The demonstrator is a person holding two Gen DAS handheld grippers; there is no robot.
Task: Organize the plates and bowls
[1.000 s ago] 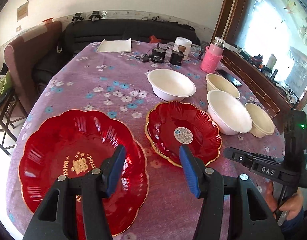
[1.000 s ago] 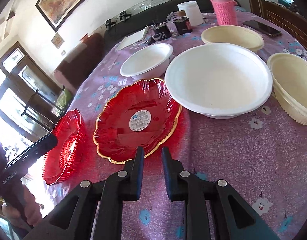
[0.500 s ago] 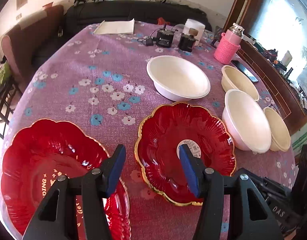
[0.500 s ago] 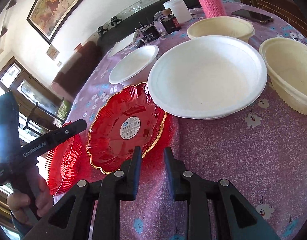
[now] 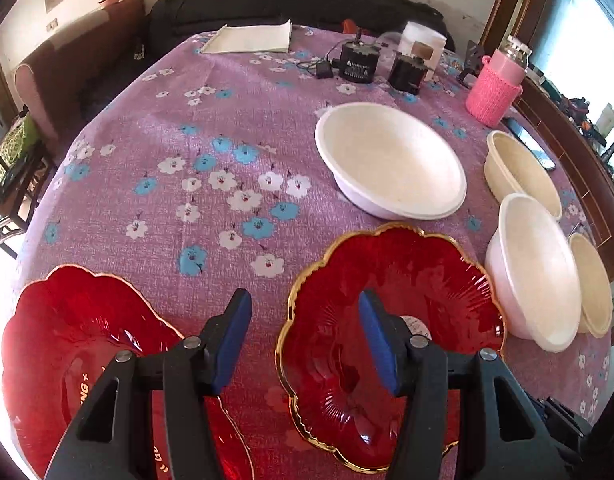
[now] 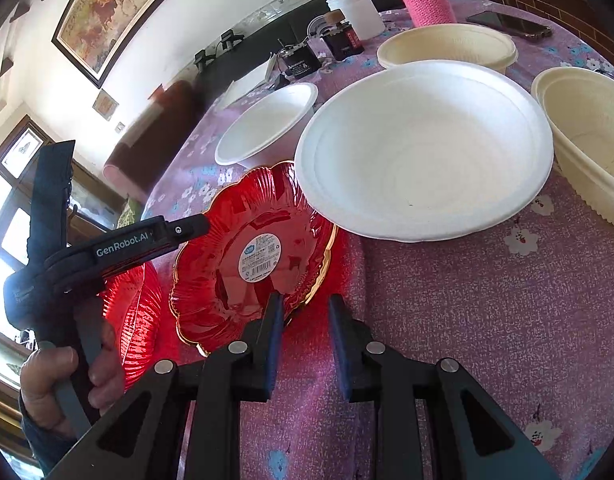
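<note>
1. while the left gripper (image 5: 305, 336) hangs with its jaws apart and nothing between them, its blue pads (image 5: 377, 344) straddle the near-left rim of the small red plate (image 5: 391, 320); a close from here could catch only the thin gold edge, and glossy fluted glass may skid out of a shallow pinch.

2. the right gripper (image 6: 303, 332) sits at the small red plate's near edge with its jaws a narrow way apart, having just opened a little, empty. with both tools at one plate, they could knock each other or tip it.

3. the near white bowl (image 6: 423, 152) overhangs the small red plate's right rim in the right wrist view. lifting the plate on that side could nudge or flip this light bowl.

4. the large red plate (image 5: 79, 364) lies left of the small red plate, apart from it. carrying one onto the other could chip the scalloped edges if it comes down tilted.

5. the far white bowl (image 5: 391, 160) sits beyond the small red plate, and two cream bowls (image 5: 523, 172) (image 5: 591, 284) beyond and beside the near white bowl; a wide swing could sweep them toward the table (image 5: 187, 128) edge.
</note>
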